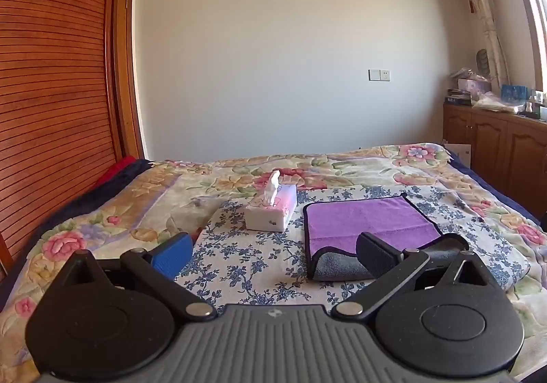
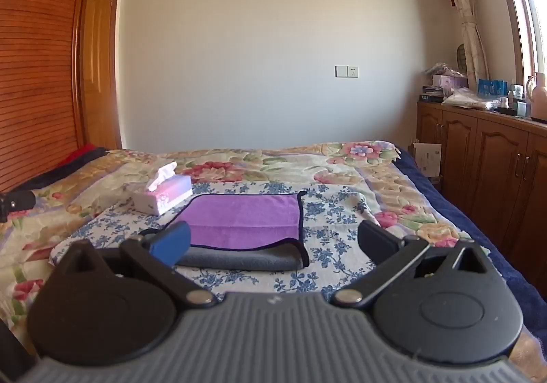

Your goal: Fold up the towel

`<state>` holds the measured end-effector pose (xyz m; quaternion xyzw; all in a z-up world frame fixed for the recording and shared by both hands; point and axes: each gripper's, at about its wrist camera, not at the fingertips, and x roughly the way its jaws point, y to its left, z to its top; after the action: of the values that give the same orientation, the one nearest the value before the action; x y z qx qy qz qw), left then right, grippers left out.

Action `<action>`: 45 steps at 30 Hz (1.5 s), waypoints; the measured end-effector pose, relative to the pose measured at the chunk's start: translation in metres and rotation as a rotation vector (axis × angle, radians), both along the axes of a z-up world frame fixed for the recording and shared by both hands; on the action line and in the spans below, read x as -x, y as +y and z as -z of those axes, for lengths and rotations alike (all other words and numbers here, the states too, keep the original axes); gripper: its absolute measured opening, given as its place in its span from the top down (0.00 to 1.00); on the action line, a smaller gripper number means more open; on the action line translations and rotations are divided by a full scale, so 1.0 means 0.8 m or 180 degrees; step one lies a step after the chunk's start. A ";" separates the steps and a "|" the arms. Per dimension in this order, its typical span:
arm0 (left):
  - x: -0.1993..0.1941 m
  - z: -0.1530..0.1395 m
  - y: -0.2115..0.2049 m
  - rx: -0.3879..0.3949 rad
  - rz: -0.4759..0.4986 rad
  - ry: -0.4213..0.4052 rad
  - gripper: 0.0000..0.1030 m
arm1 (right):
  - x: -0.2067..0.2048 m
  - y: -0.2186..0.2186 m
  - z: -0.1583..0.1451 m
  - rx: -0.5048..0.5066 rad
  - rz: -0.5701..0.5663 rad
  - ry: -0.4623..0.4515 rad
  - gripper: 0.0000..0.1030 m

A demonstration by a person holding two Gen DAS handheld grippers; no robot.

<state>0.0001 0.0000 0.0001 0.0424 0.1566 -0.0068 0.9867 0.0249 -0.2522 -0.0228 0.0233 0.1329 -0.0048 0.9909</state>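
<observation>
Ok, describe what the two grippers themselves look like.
The left gripper and right gripper look alike: grey ribbed body, two round black discs, black link arms with silver pivots. One finger pad is blue, the other black. No cables or sleeves show.

Towel (image 1: 369, 219): lies flat on the bed (image 1: 136, 198), its near edge folded over.
Tissue box (image 1: 271, 212): on the bed, just left of the towel, slightly farther back.
Cabinet (image 2: 485, 157): right of the bed, along the window wall.
Wall socket (image 2: 347, 71): on the wall behind the bed.
</observation>
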 end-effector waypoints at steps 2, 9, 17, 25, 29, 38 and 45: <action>0.000 0.000 0.000 0.0007 -0.0002 0.0015 0.00 | 0.000 0.000 0.000 -0.0005 -0.0001 -0.0007 0.00; -0.001 -0.001 0.000 -0.0026 0.0003 -0.0002 0.00 | 0.001 0.002 -0.001 0.0004 -0.0003 -0.0005 0.00; -0.001 -0.001 0.000 -0.0038 0.0007 -0.0016 0.00 | 0.001 0.000 -0.001 -0.0012 -0.0005 -0.0002 0.00; 0.000 0.000 0.000 -0.0034 0.0010 -0.0025 0.00 | -0.001 -0.001 0.000 -0.0015 -0.0004 -0.0003 0.00; 0.001 0.001 -0.003 -0.0036 0.0009 -0.0028 0.00 | 0.000 0.000 -0.001 -0.0018 -0.0002 -0.0004 0.00; 0.001 0.000 -0.003 -0.0038 0.0010 -0.0028 0.00 | -0.001 0.001 0.000 -0.0016 0.0010 -0.0012 0.00; 0.001 0.000 -0.003 -0.0042 0.0010 -0.0029 0.00 | -0.001 0.001 0.000 -0.0016 0.0012 -0.0011 0.00</action>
<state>-0.0008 -0.0025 -0.0001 0.0492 0.1520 -0.0071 0.9871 0.0257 -0.2515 -0.0229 0.0261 0.1311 -0.0063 0.9910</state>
